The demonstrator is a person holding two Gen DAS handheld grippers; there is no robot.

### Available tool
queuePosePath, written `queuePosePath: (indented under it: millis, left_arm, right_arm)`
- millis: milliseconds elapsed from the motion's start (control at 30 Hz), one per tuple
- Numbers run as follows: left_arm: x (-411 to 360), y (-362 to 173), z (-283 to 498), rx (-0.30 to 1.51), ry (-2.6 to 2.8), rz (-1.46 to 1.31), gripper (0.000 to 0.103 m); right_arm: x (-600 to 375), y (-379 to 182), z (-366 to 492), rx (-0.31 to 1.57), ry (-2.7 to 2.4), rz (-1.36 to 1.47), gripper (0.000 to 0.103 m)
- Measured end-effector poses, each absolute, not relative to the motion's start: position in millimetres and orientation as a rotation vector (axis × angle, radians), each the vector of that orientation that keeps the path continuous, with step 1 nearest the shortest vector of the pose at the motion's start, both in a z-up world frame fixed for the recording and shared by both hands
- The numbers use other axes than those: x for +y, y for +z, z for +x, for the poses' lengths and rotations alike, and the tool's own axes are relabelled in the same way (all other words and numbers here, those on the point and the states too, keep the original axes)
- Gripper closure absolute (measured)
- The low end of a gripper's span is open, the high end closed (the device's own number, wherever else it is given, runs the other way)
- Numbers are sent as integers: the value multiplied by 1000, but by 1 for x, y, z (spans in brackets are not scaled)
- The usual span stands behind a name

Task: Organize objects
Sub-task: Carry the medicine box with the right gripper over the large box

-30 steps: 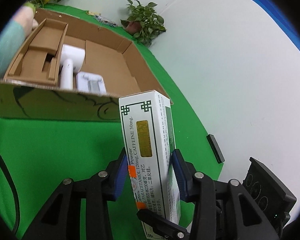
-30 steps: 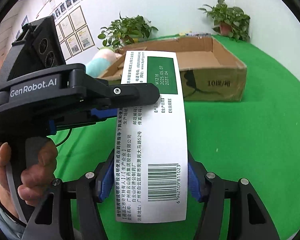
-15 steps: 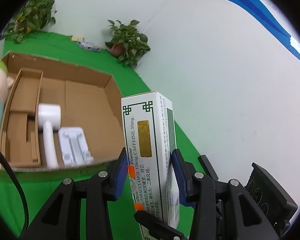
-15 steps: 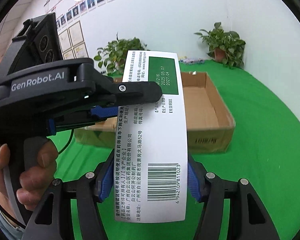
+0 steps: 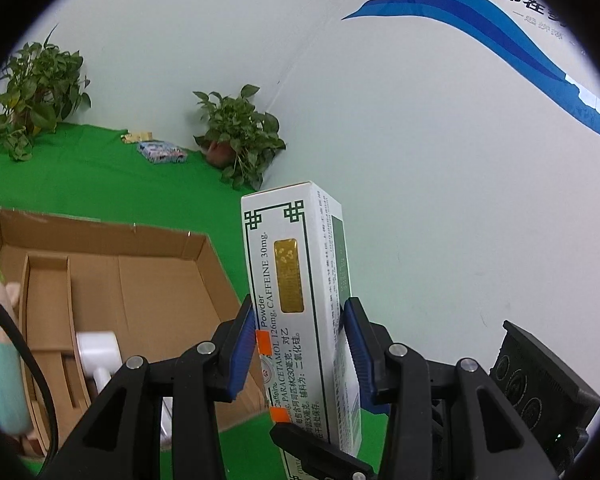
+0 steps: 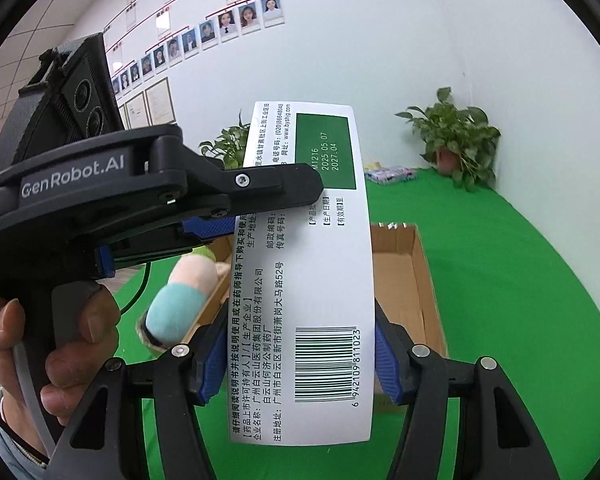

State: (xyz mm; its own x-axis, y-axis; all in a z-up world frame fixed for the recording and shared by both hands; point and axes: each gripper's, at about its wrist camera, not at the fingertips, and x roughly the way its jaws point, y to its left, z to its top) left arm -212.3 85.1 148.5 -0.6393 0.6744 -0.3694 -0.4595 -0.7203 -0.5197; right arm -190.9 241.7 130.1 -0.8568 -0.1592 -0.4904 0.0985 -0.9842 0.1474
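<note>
Both jaws clamp one white-and-green paracetamol-caffeine box [image 5: 296, 304]: left gripper [image 5: 300, 344] on its narrow sides, right gripper [image 6: 296, 360] at the barcode end. The right view alone shows expiry print; the left alone shows, at 9 o'clock, a cardboard box [image 5: 140, 280] holding perhaps a white appliance [image 5: 98, 350].

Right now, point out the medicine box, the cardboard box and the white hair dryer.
medicine box [image 5: 296, 280]: left wrist view, on its front face near the gold patch.
cardboard box [image 5: 156, 280]: left wrist view, on its bare inner floor.
white hair dryer [image 5: 98, 348]: left wrist view, on its round head.
</note>
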Motion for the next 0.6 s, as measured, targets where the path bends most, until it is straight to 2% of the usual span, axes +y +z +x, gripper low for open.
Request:
queuePosePath:
  millis: [300, 433, 600]
  left_arm:
    - [87, 157, -264, -516, 2338, -823, 61]
    - [88, 128, -292, -551, 2322, -944, 61]
    - [93, 76, -320, -569, 2272, -1125, 62]
  right_arm:
    - [252, 153, -260, -192, -2850, 870, 44]
    - [261, 133, -294, -237, -2778, 990, 44]
    - [271, 82, -325, -301, -2678, 1164, 44]
